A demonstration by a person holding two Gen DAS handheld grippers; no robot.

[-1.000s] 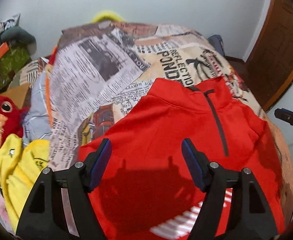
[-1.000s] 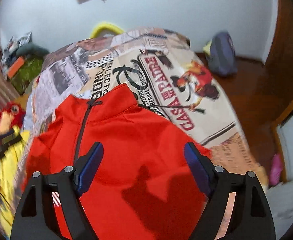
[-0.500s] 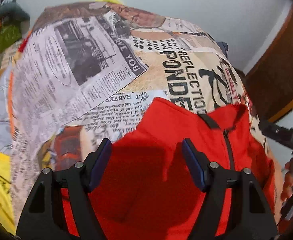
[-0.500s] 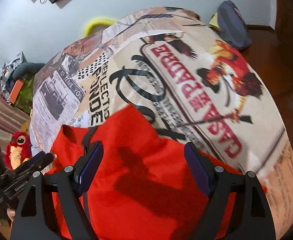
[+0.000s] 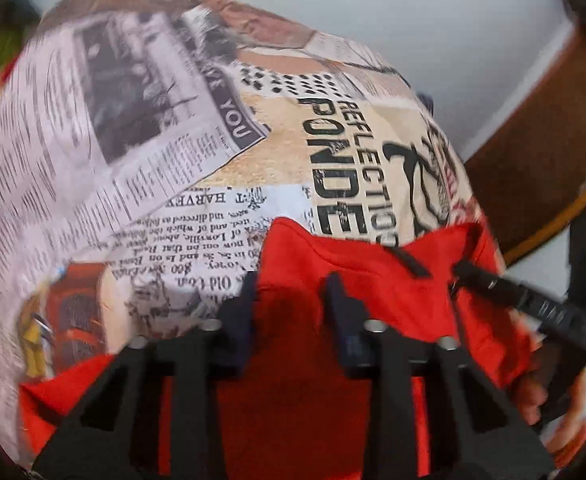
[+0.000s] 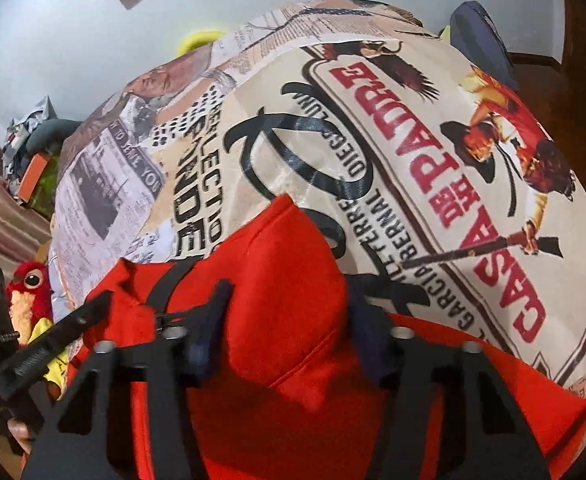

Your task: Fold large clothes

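Left wrist view: the left gripper (image 5: 293,292) has dropped closer to the collar than a second ago, and its wide fingers are now narrow and closing with the red zip-neck pullover (image 5: 305,380) bunched between them. Right wrist view, same story: the right gripper (image 6: 289,312) is down at the other shoulder, fingers closing on a raised fold of red fabric. The pullover lies front-up on the bed's newspaper-print cover (image 6: 373,140), black zip (image 6: 165,280) towards the collar, collar edge lifted and creased.
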